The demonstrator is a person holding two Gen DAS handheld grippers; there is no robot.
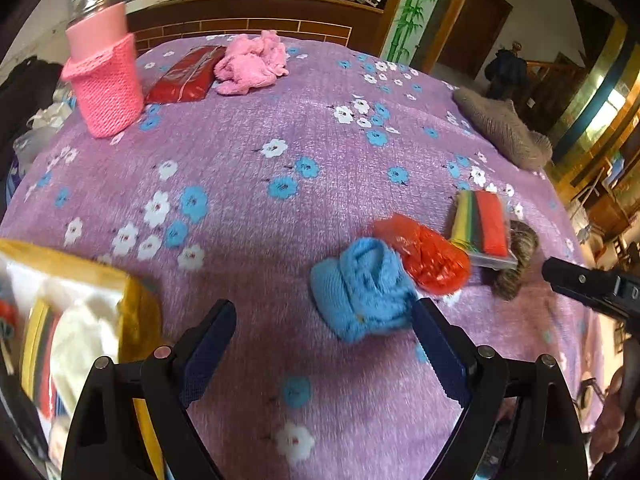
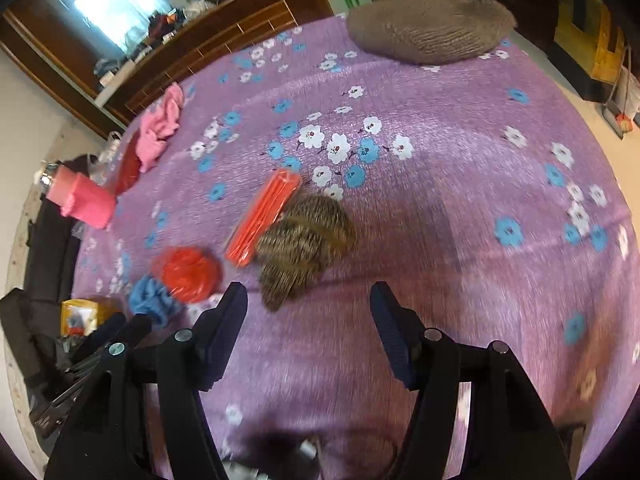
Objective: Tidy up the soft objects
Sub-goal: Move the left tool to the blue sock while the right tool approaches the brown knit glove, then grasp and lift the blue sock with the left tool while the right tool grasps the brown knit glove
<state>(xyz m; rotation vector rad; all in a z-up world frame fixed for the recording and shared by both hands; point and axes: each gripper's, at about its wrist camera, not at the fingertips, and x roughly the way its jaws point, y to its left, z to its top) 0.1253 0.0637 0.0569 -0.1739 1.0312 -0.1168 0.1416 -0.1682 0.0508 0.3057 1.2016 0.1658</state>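
Left wrist view: left gripper [image 1: 324, 322] gapes empty above the bedspread [image 1: 248, 168], its right pad beside the blue knit [image 1: 362, 290].
Closing now could snag the red plastic bag [image 1: 424, 258] touching it; the yellow bag [image 1: 72, 320] is blurred and cut off.

Right wrist view: right gripper [image 2: 308, 304] stands apart, empty, near the brown knit [image 2: 304, 240].
The orange packet [image 2: 262, 216] alongside might get dragged; motion blur hides detail.

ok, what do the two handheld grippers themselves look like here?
Same build on both. The left gripper and the right gripper have matte black angular finger arms with round silver pivot pins, and dark navy textured pads; one left pad shows a serrated edge. No cables or markings visible. Whether a sleeve is worn cannot be told.
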